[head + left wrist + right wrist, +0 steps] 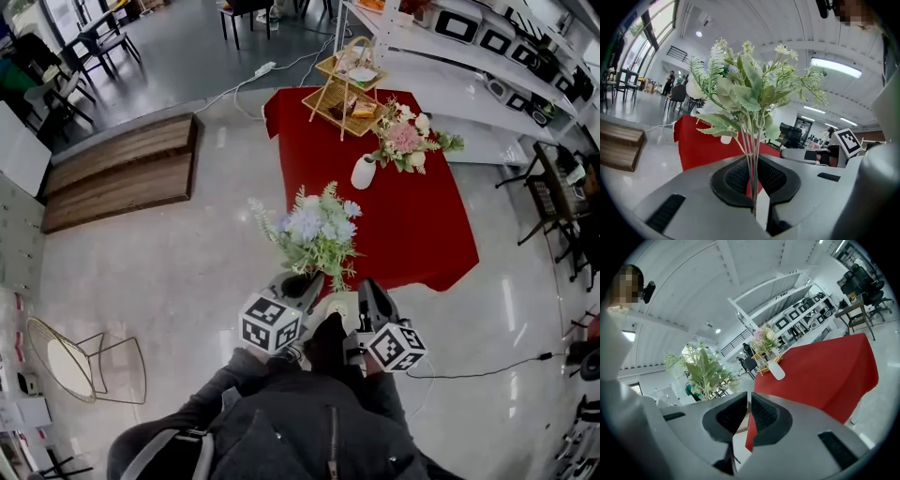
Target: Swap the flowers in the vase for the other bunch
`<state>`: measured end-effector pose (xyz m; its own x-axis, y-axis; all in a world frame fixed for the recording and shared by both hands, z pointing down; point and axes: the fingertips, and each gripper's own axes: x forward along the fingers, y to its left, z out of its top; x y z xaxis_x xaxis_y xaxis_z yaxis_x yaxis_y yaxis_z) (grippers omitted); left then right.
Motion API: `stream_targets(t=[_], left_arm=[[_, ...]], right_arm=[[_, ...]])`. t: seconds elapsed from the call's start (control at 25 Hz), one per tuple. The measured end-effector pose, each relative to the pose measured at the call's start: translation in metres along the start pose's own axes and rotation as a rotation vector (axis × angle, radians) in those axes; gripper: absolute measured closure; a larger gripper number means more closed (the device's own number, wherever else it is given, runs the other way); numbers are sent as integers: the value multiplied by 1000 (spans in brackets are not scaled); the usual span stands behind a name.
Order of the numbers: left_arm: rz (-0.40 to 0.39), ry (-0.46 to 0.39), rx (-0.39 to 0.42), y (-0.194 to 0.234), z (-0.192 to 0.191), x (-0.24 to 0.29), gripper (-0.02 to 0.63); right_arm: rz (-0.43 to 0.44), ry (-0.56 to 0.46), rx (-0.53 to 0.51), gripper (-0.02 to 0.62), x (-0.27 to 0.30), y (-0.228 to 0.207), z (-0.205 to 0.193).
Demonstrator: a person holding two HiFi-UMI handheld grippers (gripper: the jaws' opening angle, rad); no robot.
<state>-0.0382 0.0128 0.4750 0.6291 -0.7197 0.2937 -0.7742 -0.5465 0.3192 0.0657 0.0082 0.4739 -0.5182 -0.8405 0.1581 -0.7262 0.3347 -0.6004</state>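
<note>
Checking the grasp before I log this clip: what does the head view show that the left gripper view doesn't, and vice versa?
Only the head view: the bamboo rack, the pink bunch standing in the white vase, and the pale blue blooms of the blue-and-green bunch. Only the left gripper view: the left gripper with its jaws shut on that bunch's thin stems. Both: the bunch itself, the vase, the red table and the wooden platform.

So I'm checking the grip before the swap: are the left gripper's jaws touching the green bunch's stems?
Touching. The left gripper view shows the left gripper shut on the green bunch, pads pressing its stems.
</note>
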Motion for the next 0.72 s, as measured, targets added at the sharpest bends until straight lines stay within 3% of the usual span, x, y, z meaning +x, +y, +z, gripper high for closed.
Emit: stream_targets(t=[0.72], left_arm=[[48, -27, -18, 36, 40, 77, 577]], right_arm=[[30, 37, -30, 566, 65, -50, 51]])
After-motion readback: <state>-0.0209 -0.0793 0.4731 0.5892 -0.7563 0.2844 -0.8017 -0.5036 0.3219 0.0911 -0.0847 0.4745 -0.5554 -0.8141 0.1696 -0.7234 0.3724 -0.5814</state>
